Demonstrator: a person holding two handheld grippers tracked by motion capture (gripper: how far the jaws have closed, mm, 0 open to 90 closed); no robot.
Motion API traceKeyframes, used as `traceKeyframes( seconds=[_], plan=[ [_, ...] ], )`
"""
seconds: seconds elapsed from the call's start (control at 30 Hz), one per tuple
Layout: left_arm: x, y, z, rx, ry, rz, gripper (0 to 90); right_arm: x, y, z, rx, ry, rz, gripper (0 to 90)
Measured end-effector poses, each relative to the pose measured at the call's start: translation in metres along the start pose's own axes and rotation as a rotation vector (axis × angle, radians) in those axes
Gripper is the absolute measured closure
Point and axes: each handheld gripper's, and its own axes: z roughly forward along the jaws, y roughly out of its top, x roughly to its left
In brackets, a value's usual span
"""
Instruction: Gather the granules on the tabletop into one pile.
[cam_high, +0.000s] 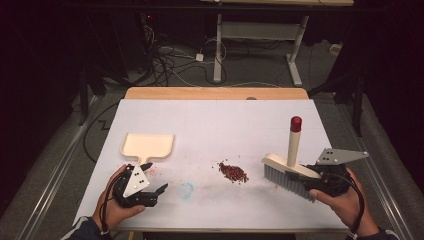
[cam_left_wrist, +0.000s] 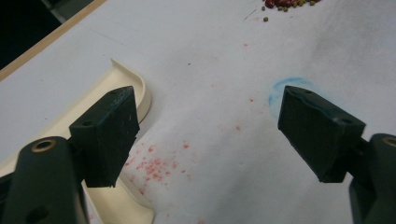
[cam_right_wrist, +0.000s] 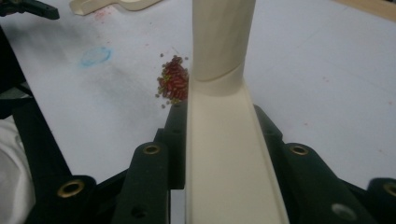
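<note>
Brush (cam_high: 291, 169) is clamped by its cream back in the right claw (cam_high: 320, 181), lower right of the high view, bristles kept facing the bean pile (cam_high: 233, 172) at centre. Dustpan (cam_high: 148, 145) is left flat on the counter (cam_high: 215, 120) at lower left, the left claw (cam_high: 159, 192) held wide apart just beside its handle, probably so it can be grabbed for catching.

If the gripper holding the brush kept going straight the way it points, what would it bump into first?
Most likely the small pile of dark red beans. The right gripper, shut on the cream plastic brush, points across the white table sheet toward them, with bare sheet between, though depth is hard to judge.
</note>
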Motion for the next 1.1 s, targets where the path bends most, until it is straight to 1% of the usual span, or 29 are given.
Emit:
traceKeyframes(
  seconds=[0.03,0.13,0.27,0.37,0.47,0.57,0.63,0.7,0.73,0.83,0.87,0.9,0.93,0.97,1.0,1.03,1.07,1.1],
  plan=[
    [0.0,0.0,0.0,0.0,0.0,0.0,19.9,-0.001,0.0,0.001,0.012,0.013,0.008,67.6],
    [0.0,0.0,0.0,0.002,-0.002,0.002,19.9,-0.003,-0.002,0.003,0.038,0.025,0.025,67.6],
    [0.0,0.0,0.0,0.001,-0.004,0.001,19.9,-0.009,-0.004,0.007,0.085,0.075,0.062,67.6],
    [0.0,0.0,0.001,0.002,-0.007,0.003,19.9,-0.017,-0.005,0.013,0.117,0.104,0.087,67.5],
    [-0.001,0.0,0.002,0.005,-0.01,0.004,19.9,-0.03,-0.007,0.022,0.144,0.138,0.121,67.5],
    [-0.001,0.0,0.002,0.008,-0.012,0.006,19.9,-0.043,-0.006,0.031,0.173,0.13,0.142,67.4],
    [-0.001,0.0,0.003,0.008,-0.014,0.004,19.9,-0.052,-0.005,0.036,0.178,0.137,0.159,66.7],
    [-0.002,0.0,0.004,0.009,-0.016,0.003,19.9,-0.061,-0.002,0.041,0.197,0.145,0.17,65.4],
    [-0.002,0.0,0.004,0.01,-0.019,0.005,19.9,-0.066,-0.001,0.044,0.205,0.147,0.166,64.5],
    [-0.002,0.0,0.005,0.017,-0.023,0.012,19.9,-0.079,0.002,0.053,0.228,0.135,0.165,60.7],
    [-0.002,0.0,0.005,0.018,-0.025,0.01,19.9,-0.083,0.003,0.057,0.241,0.128,0.157,59.0],
    [-0.002,0.0,0.006,0.019,-0.025,0.01,19.9,-0.088,0.003,0.059,0.248,0.142,0.158,58.2],
    [-0.002,0.0,0.006,0.018,-0.025,0.007,19.9,-0.096,0.003,0.06,0.239,0.167,0.183,57.3],
    [-0.002,0.0,0.006,0.021,-0.027,0.01,19.9,-0.1,0.003,0.06,0.231,0.168,0.187,53.9],
    [-0.002,0.0,0.007,0.02,-0.028,0.01,19.9,-0.105,0.003,0.06,0.225,0.154,0.189,49.4],
    [-0.002,0.0,0.007,0.023,-0.03,0.013,19.9,-0.11,0.004,0.059,0.221,0.135,0.211,46.9],
    [-0.002,0.0,0.007,0.025,-0.031,0.014,19.9,-0.113,0.004,0.058,0.213,0.123,0.208,45.4],
    [-0.003,0.0,0.008,0.026,-0.033,0.013,19.9,-0.116,0.004,0.056,0.208,0.099,0.203,42.2]
  ],
)
